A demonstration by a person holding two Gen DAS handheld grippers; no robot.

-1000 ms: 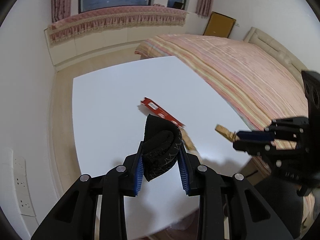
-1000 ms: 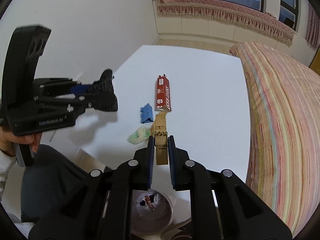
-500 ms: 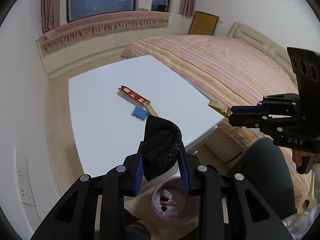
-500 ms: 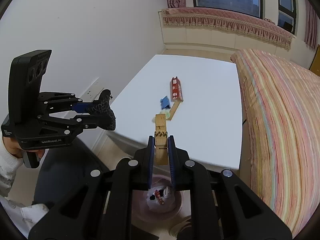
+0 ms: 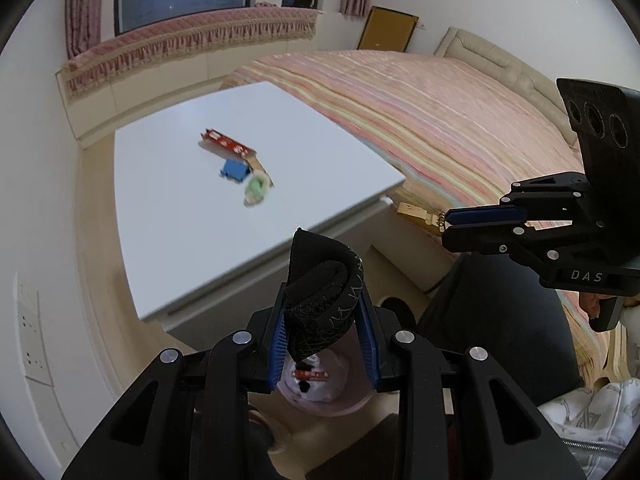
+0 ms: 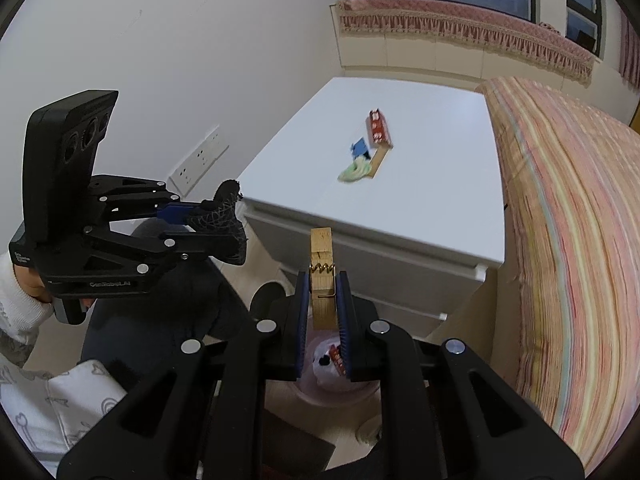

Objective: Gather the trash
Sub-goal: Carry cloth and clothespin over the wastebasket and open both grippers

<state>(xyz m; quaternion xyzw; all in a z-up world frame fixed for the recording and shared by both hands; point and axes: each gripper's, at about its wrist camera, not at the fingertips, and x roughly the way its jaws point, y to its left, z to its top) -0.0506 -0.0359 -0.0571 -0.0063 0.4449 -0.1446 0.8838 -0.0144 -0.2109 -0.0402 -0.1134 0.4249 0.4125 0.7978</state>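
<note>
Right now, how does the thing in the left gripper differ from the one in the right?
The left gripper squeezes a soft, black rolled fabric piece; the right gripper pinches a stiff, pale wooden clothespin. The fabric bulges wide between the fingers; the clothespin is slim and straight. Both hang above the bin, off the table.

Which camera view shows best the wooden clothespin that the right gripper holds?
The right wrist view shows it best: the wooden clothespin stands upright, close to the camera, in the right gripper, with its metal spring visible. The left wrist view shows the clothespin only small and from the side, sticking out of the gripper's tips.
</note>
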